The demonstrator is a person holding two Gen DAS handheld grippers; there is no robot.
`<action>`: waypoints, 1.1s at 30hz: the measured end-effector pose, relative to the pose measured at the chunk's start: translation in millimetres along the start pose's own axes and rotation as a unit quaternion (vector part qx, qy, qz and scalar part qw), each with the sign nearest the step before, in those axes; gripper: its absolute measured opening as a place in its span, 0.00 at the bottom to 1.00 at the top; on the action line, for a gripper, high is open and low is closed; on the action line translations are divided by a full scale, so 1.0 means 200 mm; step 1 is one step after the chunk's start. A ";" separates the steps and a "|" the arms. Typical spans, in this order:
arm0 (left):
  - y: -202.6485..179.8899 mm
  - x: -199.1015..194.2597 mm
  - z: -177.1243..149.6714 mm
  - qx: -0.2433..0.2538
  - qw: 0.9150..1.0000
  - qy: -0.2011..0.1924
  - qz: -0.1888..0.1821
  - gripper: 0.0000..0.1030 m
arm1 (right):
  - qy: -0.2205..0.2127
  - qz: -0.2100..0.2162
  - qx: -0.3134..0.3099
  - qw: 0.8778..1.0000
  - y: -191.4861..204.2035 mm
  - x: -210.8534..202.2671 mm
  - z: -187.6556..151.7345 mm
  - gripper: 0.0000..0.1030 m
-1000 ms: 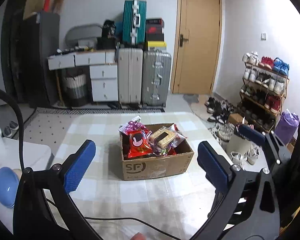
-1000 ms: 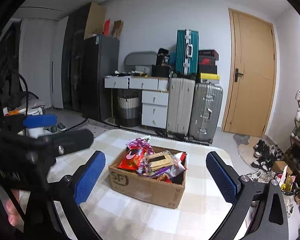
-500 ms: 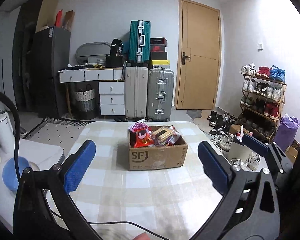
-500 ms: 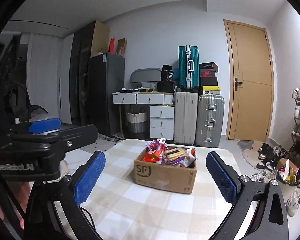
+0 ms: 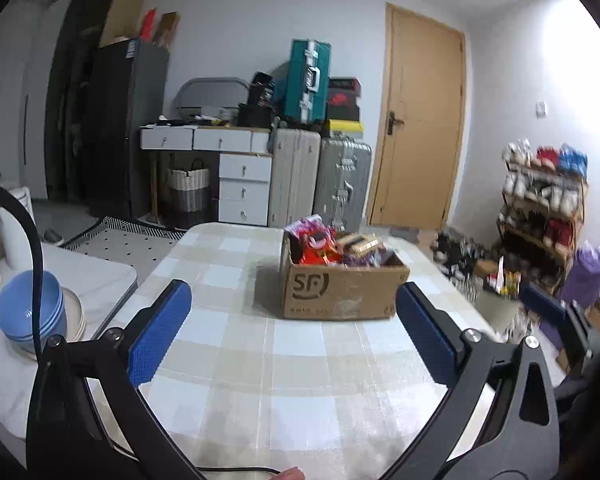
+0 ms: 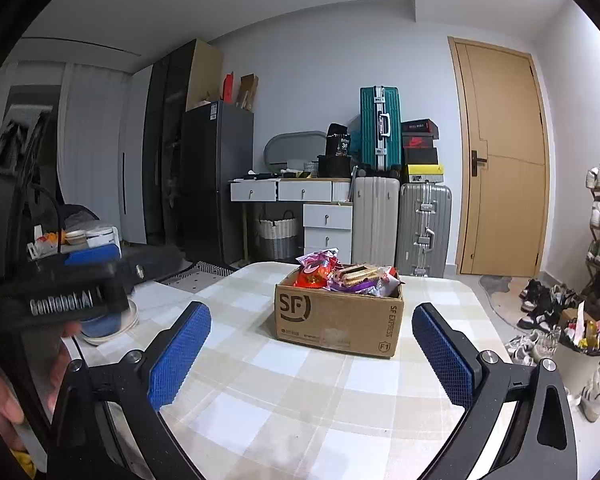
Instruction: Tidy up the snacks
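Ahead of both pairs of jaws, well apart from their blue pads, the brown cardboard carton printed with "SF" (image 6: 338,314) stands on the surface covered by a beige-and-white checked cloth (image 6: 260,392), and the pile of bright snack packets, red, purple and a tan wafer pack among them (image 6: 342,276), sits heaped inside it, rising above its rim. The left gripper (image 5: 290,334) hangs with its jaws spread wide and nothing between them; in its view the carton lies beyond the gap, nearer the right pad than the left. The right gripper (image 6: 312,350) is likewise released and empty, with the carton framed almost centrally past its pads. No packet lies on the cloth outside the carton in either view. Since the snacks already sit gathered in the carton, this scene fits two readings: the packets collected there with the tidying finished and the grippers held back from it, or a carton of jumbled packets waiting to be sorted out of it. The pictures do not settle which. Any further handling would call for bringing open jaws in over the rim and closing gently, because the foil packets look soft, slippery and loosely stacked, so a neighbour could be dragged out with the one gripped.
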State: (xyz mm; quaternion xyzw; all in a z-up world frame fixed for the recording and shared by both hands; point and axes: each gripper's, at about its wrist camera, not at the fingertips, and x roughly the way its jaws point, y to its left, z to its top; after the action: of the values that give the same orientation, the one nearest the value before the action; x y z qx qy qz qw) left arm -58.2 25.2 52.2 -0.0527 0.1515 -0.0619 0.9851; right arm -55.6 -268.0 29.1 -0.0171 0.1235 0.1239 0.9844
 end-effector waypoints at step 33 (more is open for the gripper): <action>-0.04 0.17 -0.10 0.021 1.000 0.010 0.016 0.99 | 0.016 0.010 0.067 0.998 -0.11 0.18 -0.13 0.99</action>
State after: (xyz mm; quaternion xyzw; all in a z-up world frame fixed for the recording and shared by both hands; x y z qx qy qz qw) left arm -32.3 11.1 23.3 -0.0286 0.1611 -0.0498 0.9853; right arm -22.5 -282.8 -4.1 0.0478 0.1471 0.1250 0.9800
